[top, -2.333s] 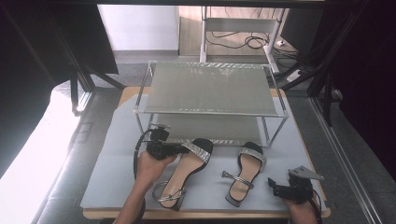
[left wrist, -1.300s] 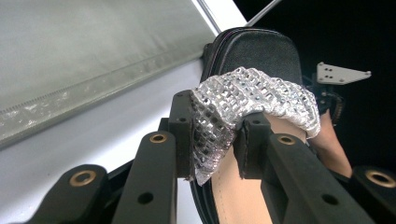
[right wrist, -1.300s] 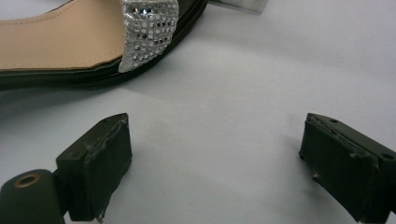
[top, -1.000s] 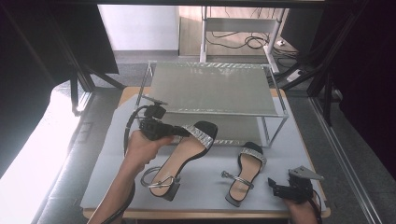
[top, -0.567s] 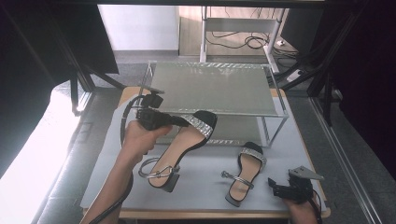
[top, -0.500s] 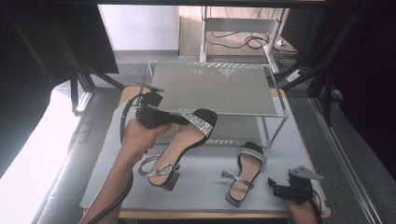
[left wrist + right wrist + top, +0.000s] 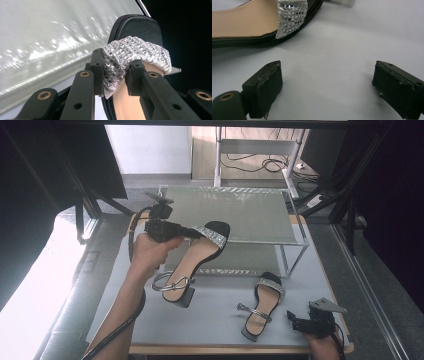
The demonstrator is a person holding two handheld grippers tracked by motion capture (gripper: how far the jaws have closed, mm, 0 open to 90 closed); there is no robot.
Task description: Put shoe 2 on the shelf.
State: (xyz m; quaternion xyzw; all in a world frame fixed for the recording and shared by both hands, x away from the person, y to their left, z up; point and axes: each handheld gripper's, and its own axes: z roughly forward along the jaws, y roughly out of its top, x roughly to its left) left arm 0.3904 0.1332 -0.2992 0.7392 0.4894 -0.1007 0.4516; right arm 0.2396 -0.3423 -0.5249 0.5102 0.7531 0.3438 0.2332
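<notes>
My left gripper (image 7: 192, 233) is shut on the sparkly silver toe strap (image 7: 130, 53) of a black high-heeled sandal (image 7: 192, 262), which hangs tilted in the air, toe up near the front edge of the two-tier metal rack (image 7: 235, 215). In the left gripper view both pads pinch the strap from either side. The second sandal (image 7: 261, 304) lies flat on the grey mat at the front right. My right gripper (image 7: 300, 324) rests low at the front right corner, open, its fingers (image 7: 265, 87) spread wide over bare mat, with that sandal's toe strap (image 7: 290, 15) just ahead.
The rack's top shelf (image 7: 230, 210) is a pale mesh plate with a lower shelf (image 7: 250, 257) beneath. The grey mat (image 7: 215, 320) covers the table. Dark frame struts stand at both sides, and cables lie on the floor behind.
The left gripper has lifted the sandal off the mat and carried it up and away toward the rack's top shelf. The right gripper and the second sandal have stayed put.
</notes>
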